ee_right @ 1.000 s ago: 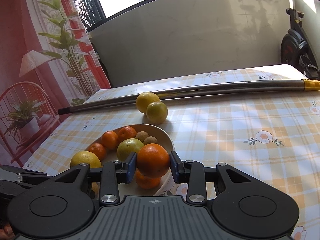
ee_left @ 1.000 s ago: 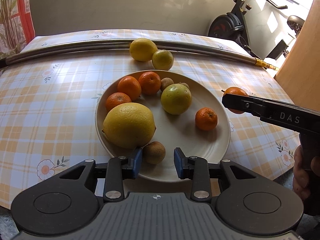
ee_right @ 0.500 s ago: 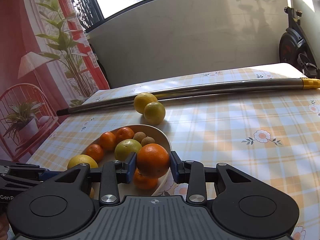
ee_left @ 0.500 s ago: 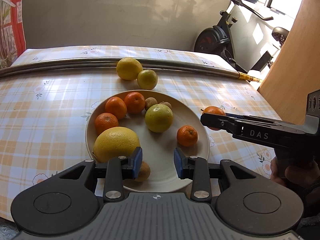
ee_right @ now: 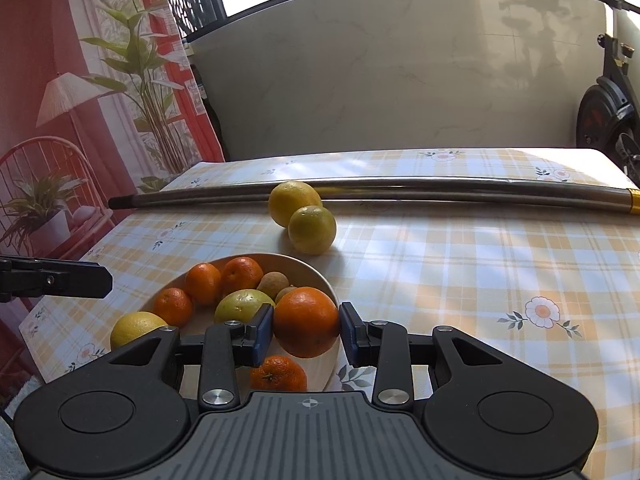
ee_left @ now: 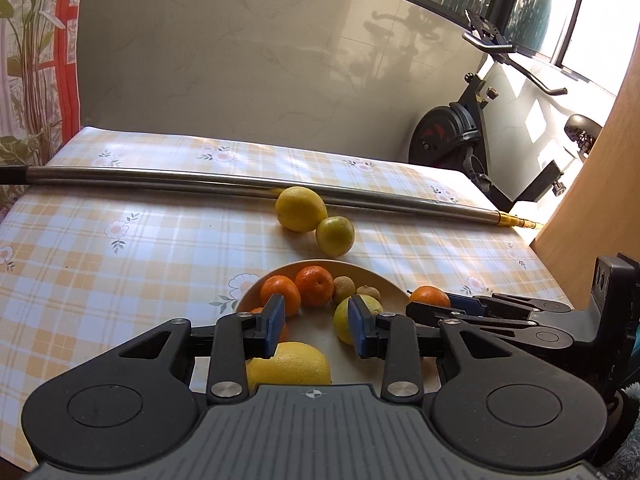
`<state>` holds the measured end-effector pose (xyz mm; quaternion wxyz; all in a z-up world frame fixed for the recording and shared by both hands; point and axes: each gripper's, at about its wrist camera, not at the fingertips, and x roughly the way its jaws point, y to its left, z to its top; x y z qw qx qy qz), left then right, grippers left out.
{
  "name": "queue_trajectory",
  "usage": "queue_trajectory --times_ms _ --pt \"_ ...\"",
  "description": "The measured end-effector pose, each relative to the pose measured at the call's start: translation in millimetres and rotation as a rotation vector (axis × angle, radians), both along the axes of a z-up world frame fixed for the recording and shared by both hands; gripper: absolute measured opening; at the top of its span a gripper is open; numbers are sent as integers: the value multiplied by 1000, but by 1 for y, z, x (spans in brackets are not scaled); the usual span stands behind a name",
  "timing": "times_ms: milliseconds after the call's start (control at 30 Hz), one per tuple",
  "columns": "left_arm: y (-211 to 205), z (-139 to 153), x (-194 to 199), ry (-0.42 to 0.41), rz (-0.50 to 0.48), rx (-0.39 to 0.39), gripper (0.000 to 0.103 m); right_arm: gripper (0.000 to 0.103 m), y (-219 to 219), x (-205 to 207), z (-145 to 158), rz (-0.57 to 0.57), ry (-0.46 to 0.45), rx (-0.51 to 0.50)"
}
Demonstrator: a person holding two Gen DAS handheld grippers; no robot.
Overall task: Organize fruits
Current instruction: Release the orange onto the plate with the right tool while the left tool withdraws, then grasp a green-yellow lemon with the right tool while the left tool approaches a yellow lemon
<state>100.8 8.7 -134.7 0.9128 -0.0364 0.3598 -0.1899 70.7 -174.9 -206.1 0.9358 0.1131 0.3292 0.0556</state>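
A cream plate [ee_right: 316, 276] on the checked tablecloth holds several tangerines, a green citrus [ee_right: 243, 306], a big yellow citrus [ee_left: 289, 364] and small brown fruits. My right gripper [ee_right: 306, 330] is shut on an orange [ee_right: 306, 322] above the plate's right rim; it also shows in the left wrist view [ee_left: 429, 295]. My left gripper [ee_left: 316, 326] is open and empty, raised over the plate's near side. A yellow citrus [ee_left: 301, 209] and a green citrus [ee_left: 335, 236] lie on the cloth beyond the plate.
A long steel pole [ee_left: 240, 188] lies across the table behind the loose fruits. An exercise bike [ee_left: 460, 140] stands past the far right corner. A wooden panel [ee_left: 600, 184] rises on the right. A printed curtain [ee_right: 80, 100] hangs on the left.
My left gripper has pulled back and tilted up, so the plate sits lower in its view. The right gripper has kept hold of the orange and moved little.
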Motion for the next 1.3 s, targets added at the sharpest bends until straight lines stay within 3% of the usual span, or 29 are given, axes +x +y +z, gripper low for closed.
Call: queue_trajectory --times_ms 367,767,1300 --pt "16 -3 20 20 61 -6 36 33 6 12 -7 24 23 -20" --pt "19 0 41 27 77 -1 36 36 -7 18 3 -1 -13 -11" --pt "34 15 93 23 156 3 36 37 -20 91 10 43 -10 -40"
